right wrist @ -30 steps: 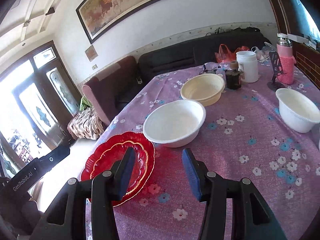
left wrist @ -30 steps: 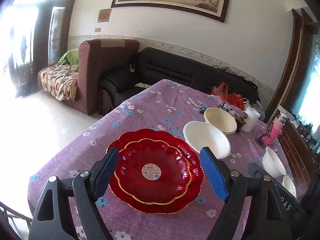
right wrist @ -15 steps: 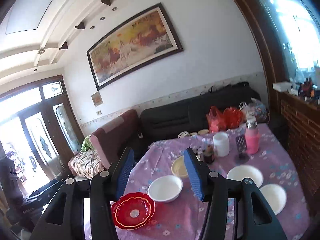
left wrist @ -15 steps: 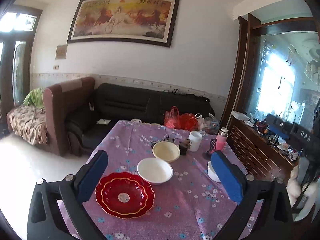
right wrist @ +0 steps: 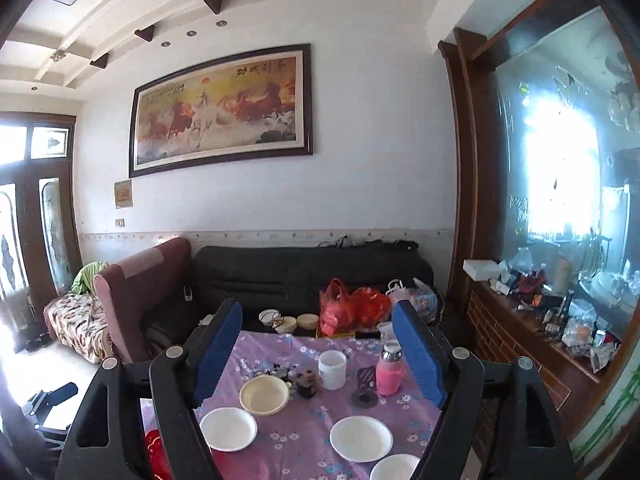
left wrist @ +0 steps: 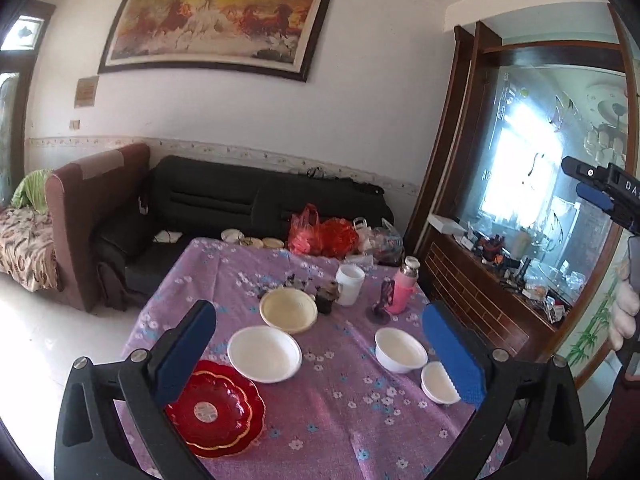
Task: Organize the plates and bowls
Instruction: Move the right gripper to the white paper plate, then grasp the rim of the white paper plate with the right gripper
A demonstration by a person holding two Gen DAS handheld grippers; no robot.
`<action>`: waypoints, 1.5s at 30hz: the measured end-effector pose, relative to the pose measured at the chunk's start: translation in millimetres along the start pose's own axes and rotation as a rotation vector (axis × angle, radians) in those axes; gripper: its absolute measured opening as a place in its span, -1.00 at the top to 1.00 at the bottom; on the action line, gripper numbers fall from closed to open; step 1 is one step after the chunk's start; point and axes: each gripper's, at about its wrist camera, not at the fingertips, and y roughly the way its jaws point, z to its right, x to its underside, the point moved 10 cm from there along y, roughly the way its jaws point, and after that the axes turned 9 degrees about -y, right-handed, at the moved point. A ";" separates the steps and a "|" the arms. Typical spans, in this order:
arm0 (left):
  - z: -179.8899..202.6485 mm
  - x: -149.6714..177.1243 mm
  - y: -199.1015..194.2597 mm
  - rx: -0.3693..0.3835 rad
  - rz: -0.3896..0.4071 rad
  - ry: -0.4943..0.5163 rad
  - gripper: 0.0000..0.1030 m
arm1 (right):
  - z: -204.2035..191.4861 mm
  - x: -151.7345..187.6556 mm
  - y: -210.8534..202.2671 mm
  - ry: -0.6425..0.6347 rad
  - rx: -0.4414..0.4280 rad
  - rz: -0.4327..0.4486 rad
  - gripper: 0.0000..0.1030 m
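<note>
Red plates [left wrist: 216,412] stacked, round label at centre, unreadable.

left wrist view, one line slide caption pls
Open left tongs above stacked red scalloped plates and white bowls on purple floral tablecloth.

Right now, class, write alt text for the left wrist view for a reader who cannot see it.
The open, empty left gripper hovers above a purple floral table. On it are stacked red plates, three white bowls and a cream bowl; a black sofa stands behind.

daylit room | door [right wrist: 24,216] glare blown out | fisheye edges warped, dark | slightly soft
</note>
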 end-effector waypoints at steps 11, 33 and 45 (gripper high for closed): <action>18.0 137.8 152.9 0.005 -0.353 0.029 -1.00 | 80.6 291.3 150.1 0.173 0.010 -0.452 -0.47; 94.4 302.8 329.1 0.059 -0.701 -0.045 -0.31 | 173.2 535.8 237.7 0.546 -0.018 -0.739 0.84; 92.4 309.6 334.6 0.052 -0.688 -0.004 -0.31 | 61.8 518.8 235.3 0.427 -0.302 -0.808 0.86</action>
